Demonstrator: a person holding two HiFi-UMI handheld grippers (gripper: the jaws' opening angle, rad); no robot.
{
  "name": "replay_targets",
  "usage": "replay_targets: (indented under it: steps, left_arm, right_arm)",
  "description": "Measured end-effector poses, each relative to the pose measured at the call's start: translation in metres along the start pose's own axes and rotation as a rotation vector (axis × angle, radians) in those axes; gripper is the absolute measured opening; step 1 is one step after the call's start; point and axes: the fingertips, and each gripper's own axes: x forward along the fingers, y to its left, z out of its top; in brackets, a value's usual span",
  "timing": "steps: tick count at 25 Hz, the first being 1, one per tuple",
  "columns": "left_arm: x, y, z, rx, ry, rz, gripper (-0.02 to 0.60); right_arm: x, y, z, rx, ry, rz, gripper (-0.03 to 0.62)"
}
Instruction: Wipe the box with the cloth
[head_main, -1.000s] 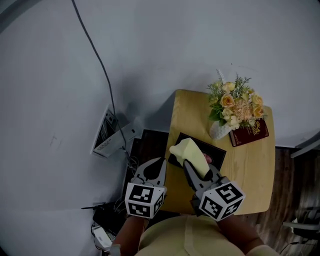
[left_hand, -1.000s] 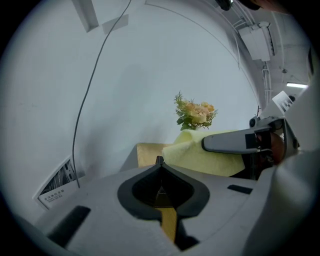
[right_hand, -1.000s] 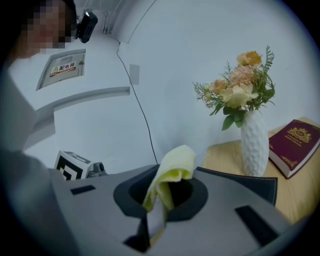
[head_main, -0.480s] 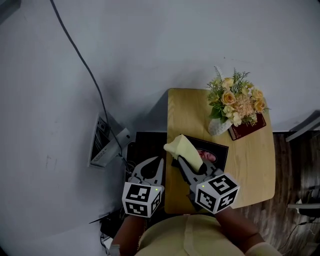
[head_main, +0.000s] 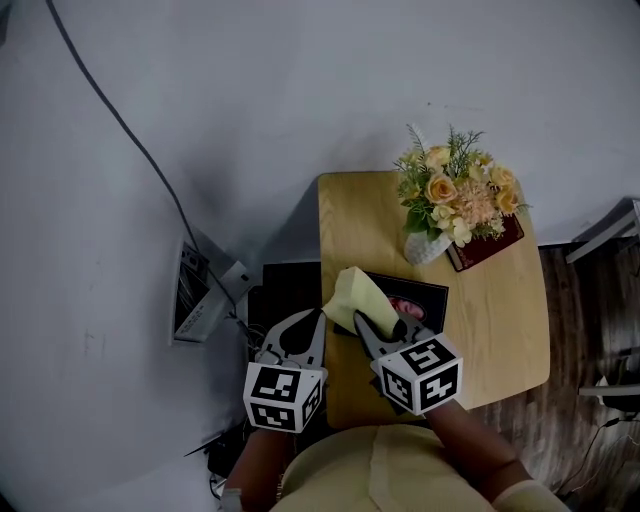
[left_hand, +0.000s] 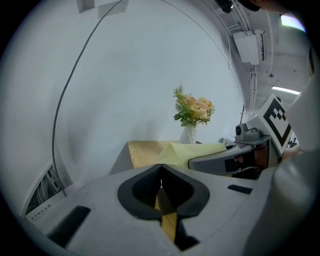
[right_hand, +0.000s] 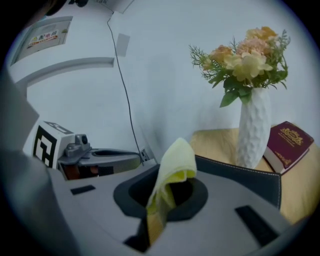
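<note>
While right gripper (head_main: 380, 325) clamps cloth (head_main: 350, 292), left gripper (head_main: 312, 322) closed empty: wooden table (head_main: 500, 300), grey wall (head_main: 250, 100).

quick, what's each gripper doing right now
Left gripper: shut, holding nothing.
Right gripper: shut on the cloth.
</note>
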Motion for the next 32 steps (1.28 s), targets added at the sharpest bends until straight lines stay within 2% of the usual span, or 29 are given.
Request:
replay_targets:
  steps: [7, 16, 32]
  left_arm:
    - [0.008, -0.008, 0.004, 0.015, 0.001, 0.012, 0.021]
    - [0.014, -0.031, 0.001, 0.032, 0.022, -0.008, 0.020]
    - [0.048, -0.116, 0.006, 0.102, 0.038, -0.167, 0.021]
  right_arm:
    - [-0.011, -0.015, -0.007, -0.002, 0.040, -0.012, 0.037]
    - [-0.039, -0.040, -0.018, 0.035, 0.039, -0.059, 0.035]
    - [-0.118, -0.104, -0.048, 0.154, -0.016, -0.230, 0.036]
